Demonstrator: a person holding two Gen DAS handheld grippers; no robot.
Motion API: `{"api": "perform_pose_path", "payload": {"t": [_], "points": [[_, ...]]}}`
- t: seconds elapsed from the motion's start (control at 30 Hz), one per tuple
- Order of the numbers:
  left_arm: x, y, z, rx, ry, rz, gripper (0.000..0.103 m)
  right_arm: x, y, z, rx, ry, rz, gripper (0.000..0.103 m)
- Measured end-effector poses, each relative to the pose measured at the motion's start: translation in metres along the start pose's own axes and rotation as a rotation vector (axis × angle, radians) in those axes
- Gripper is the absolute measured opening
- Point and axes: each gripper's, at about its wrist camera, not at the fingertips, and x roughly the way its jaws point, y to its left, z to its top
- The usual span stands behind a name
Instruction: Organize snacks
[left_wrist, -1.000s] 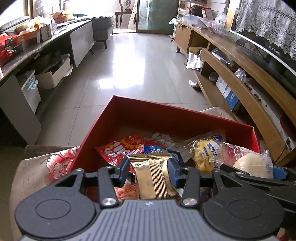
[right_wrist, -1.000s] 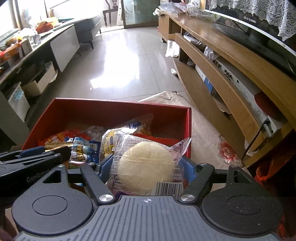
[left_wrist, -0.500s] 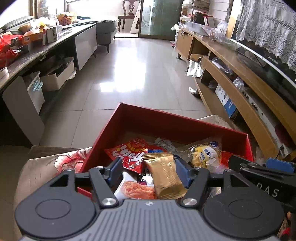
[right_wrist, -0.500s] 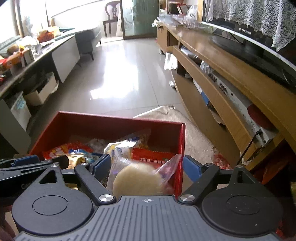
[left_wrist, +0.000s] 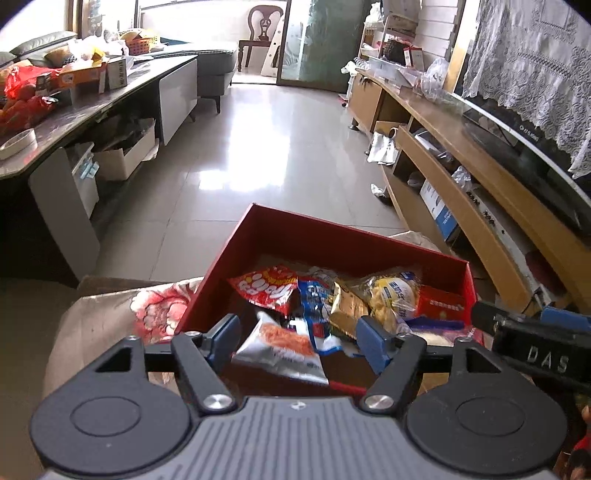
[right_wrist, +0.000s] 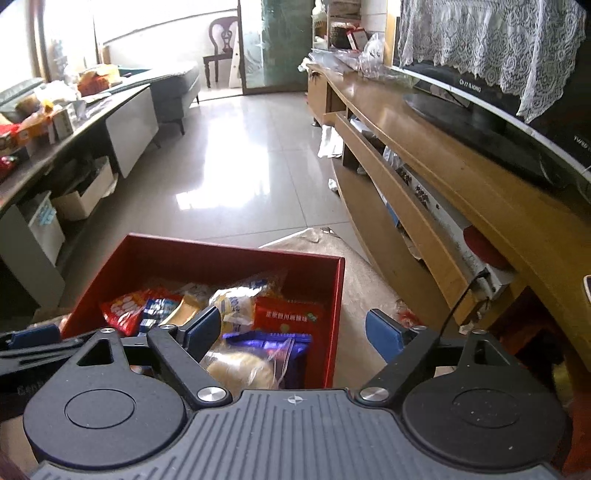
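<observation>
A red box (left_wrist: 295, 236) holds several snack packets. In the left wrist view a gold packet (left_wrist: 347, 308) lies among a red packet (left_wrist: 264, 290) and a silver one (left_wrist: 280, 349). My left gripper (left_wrist: 297, 338) is open and empty above the box's near side. In the right wrist view the red box (right_wrist: 207, 254) shows a clear-wrapped round bun (right_wrist: 240, 369) lying inside by a red pouch (right_wrist: 290, 315). My right gripper (right_wrist: 293, 332) is open and empty over the box's right wall.
The box sits on a flower-patterned cloth (left_wrist: 147, 310). A wooden TV stand (right_wrist: 443, 184) with a TV runs along the right. A grey counter (left_wrist: 92, 107) with clutter stands at left. Tiled floor (left_wrist: 266, 147) lies beyond.
Both grippers opened and pulled back and up. The gold packet dropped from the left gripper into the box; the wrapped bun dropped from the right gripper into the box.
</observation>
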Motion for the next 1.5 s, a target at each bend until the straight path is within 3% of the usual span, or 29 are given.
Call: {"api": "perform_pose_path", "payload": {"t": [0.23, 0.53, 0.87, 1.5], "points": [[-0.018, 0.002, -0.021, 0.009, 0.006, -0.002, 0.079, -0.023, 0.005, -0.023, -0.051, 0.019, -0.028, 0.090], [-0.043, 0.008, -0.065, 0.019, 0.029, 0.015, 0.094, -0.052, 0.001, -0.058, -0.008, 0.048, -0.020, 0.090], [-0.064, 0.018, -0.124, 0.068, 0.054, 0.078, 0.102, -0.084, 0.004, -0.108, 0.003, 0.085, -0.028, 0.092], [-0.101, 0.013, -0.159, 0.135, 0.009, 0.076, 0.103, -0.112, 0.008, -0.158, 0.020, 0.119, -0.032, 0.092]]}}
